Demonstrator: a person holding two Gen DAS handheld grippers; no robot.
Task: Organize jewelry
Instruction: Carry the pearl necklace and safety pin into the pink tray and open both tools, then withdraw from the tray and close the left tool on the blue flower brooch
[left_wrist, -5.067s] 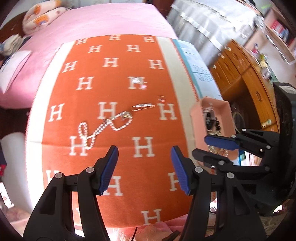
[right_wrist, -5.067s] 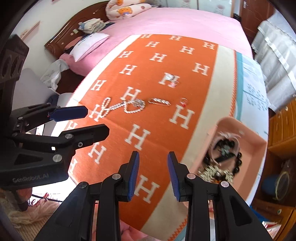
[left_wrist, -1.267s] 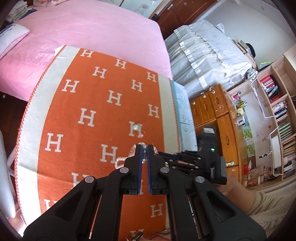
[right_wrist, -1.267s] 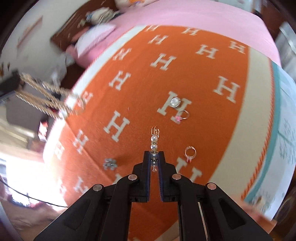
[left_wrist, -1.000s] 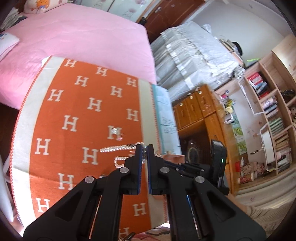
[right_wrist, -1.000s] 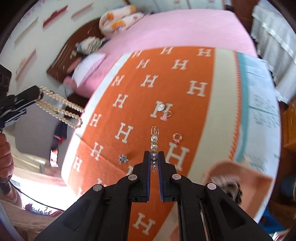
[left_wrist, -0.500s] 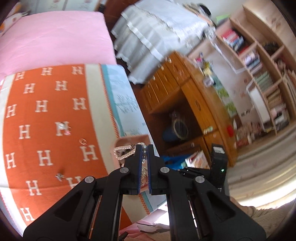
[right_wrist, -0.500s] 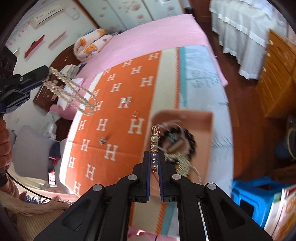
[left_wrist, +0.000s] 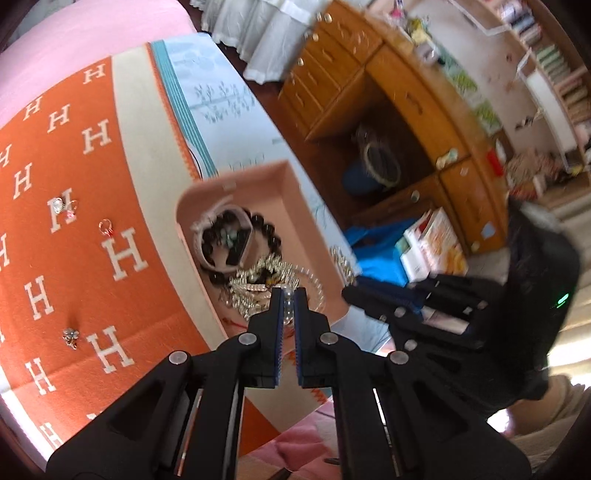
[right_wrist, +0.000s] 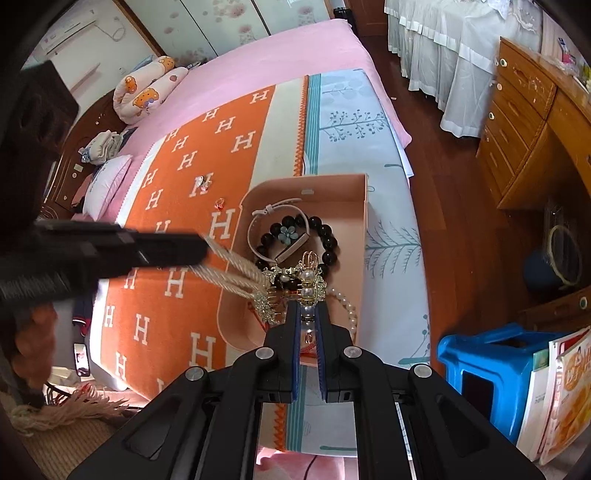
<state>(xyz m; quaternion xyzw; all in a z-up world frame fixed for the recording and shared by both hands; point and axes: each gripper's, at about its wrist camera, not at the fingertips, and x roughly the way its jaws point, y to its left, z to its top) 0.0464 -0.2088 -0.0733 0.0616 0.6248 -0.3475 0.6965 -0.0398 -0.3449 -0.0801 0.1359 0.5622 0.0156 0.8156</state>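
Both grippers hang over the pink tray (left_wrist: 291, 177) at the bed's corner. My left gripper (left_wrist: 289, 295) is shut on a pearl necklace (left_wrist: 288, 290), one bead showing between its tips. In the right wrist view the necklace (right_wrist: 236, 271) streams blurred from the left gripper (right_wrist: 201, 247) down into the tray (right_wrist: 365, 206). My right gripper (right_wrist: 307, 306) is shut on a gold pearl hair clip (right_wrist: 307, 277), which sticks out past its tips above the tray's contents. Inside lie a black bead bracelet (right_wrist: 328, 236), a pink watch strap (right_wrist: 273, 208) and sparkly pieces.
On the orange H-patterned blanket (left_wrist: 122, 147) lie a ring (left_wrist: 105, 226), a round brooch (left_wrist: 57, 205) and a small flower earring (left_wrist: 70, 334). A blue stool (right_wrist: 491, 369) with books beside it, and a wooden desk (right_wrist: 524, 122), stand past the bed's edge.
Both grippers swung from over the orange blanket to above the pink tray. The left one sank, and its necklace now trails into the tray. Both stayed shut on their pieces.
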